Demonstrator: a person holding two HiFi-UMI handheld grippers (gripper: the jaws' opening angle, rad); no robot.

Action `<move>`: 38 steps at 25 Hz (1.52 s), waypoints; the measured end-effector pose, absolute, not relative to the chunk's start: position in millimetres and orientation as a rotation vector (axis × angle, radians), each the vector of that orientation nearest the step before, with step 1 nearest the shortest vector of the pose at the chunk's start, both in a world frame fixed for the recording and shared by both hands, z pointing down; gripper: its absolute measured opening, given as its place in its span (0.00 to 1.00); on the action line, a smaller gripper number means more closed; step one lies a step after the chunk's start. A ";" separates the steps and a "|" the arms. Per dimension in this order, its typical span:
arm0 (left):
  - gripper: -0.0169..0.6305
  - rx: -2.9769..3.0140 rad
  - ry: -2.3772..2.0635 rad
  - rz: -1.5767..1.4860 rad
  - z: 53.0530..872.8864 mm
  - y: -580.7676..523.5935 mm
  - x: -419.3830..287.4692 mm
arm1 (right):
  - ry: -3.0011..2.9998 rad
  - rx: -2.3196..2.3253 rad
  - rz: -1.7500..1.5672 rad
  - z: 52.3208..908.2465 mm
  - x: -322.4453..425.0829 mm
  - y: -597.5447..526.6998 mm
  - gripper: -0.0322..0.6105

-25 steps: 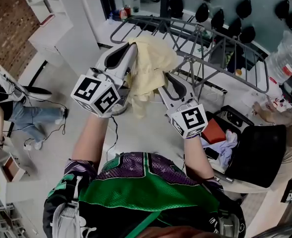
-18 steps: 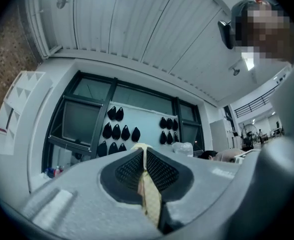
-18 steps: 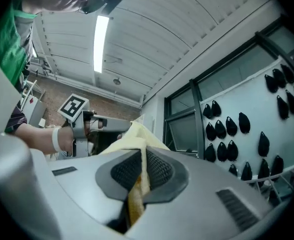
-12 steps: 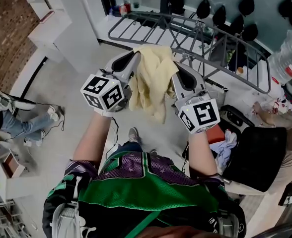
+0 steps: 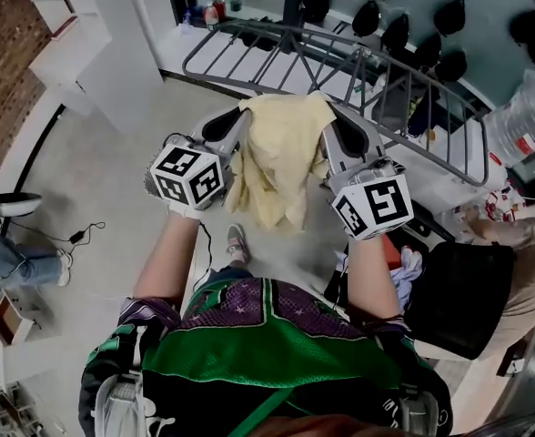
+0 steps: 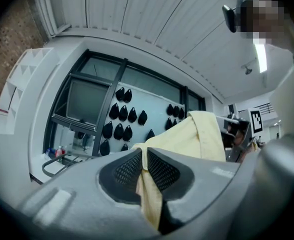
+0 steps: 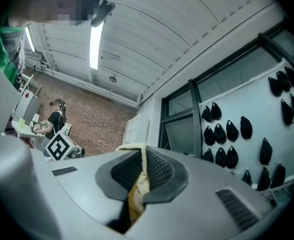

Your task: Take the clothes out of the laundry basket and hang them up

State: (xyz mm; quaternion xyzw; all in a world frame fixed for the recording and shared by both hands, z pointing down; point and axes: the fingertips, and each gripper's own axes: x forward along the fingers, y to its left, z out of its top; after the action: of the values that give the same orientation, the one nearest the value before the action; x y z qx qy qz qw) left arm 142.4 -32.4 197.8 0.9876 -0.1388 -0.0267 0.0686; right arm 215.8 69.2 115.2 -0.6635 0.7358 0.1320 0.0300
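Note:
A pale yellow cloth (image 5: 277,153) hangs spread between my two grippers, in front of the grey wire drying rack (image 5: 404,71). My left gripper (image 5: 236,118) is shut on the cloth's left top edge; in the left gripper view the fabric (image 6: 197,139) runs up through the pads (image 6: 129,169), which have just eased a little. My right gripper (image 5: 328,118) is shut on the right top edge, its jaws having just closed; a fold of cloth (image 7: 136,191) sits between them. Both grippers point roughly level.
A dark laundry basket (image 5: 463,289) with more clothes (image 5: 408,264) stands low at the right, beside a seated person (image 5: 522,244). White shelving (image 5: 76,53) is at the upper left. A second person's legs (image 5: 4,253) show at the far left.
The right gripper came up from beside the cloth and shut on its right edge. The left gripper sank and moved inward. The cloth now hangs spread between both.

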 end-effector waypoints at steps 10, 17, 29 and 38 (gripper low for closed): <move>0.21 2.978 -0.292 -0.101 207.8 -140.5 157.7 | 2.249 -2.150 0.411 98.1 252.3 -67.0 0.07; 0.26 2.950 -0.147 -0.147 203.5 -198.4 145.1 | 2.246 -2.212 0.386 93.7 267.0 -144.3 0.07; 0.30 3.009 0.140 0.020 229.9 -217.9 159.7 | 2.158 -2.303 0.356 82.4 284.4 -234.8 0.07; 0.40 2.897 0.338 0.193 295.3 -186.4 249.7 | 2.100 -2.320 0.324 68.8 295.1 -246.5 0.07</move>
State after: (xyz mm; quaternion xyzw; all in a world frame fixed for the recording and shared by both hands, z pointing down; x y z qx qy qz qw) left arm 249.7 -186.4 295.3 0.9852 0.1150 0.0657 0.1090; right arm 295.1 -246.5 68.8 -0.7374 0.6675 0.1031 -0.0022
